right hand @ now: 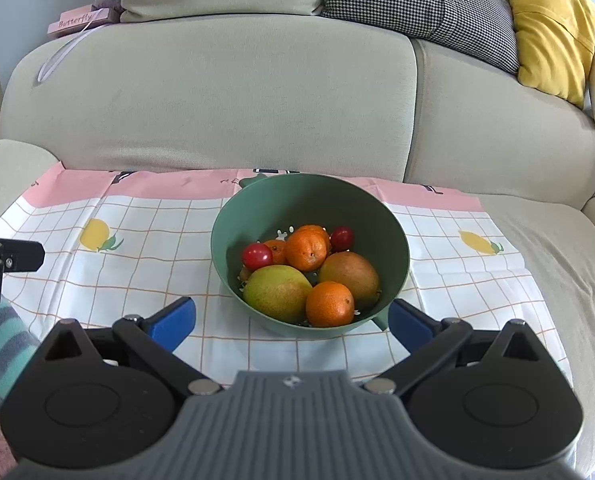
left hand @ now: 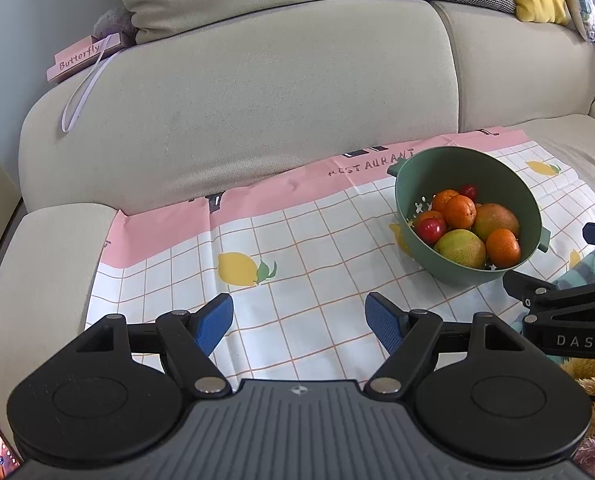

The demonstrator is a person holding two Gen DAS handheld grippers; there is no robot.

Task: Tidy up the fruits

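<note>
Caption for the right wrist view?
Open right gripper faces a green bowl of fruit on a checked cloth on a sofa.

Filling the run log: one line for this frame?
left tool open, empty | right tool open, facing green bowl | fruit all in bowl: oranges, pears, cherry tomatoes

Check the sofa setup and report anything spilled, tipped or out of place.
Nothing spilled or damaged. The green bowl sits upright on the checked cloth, all fruit inside. The cloth shows fold creases and lies slightly askew on the seat. Both grippers, left and right, are open and empty.
</note>
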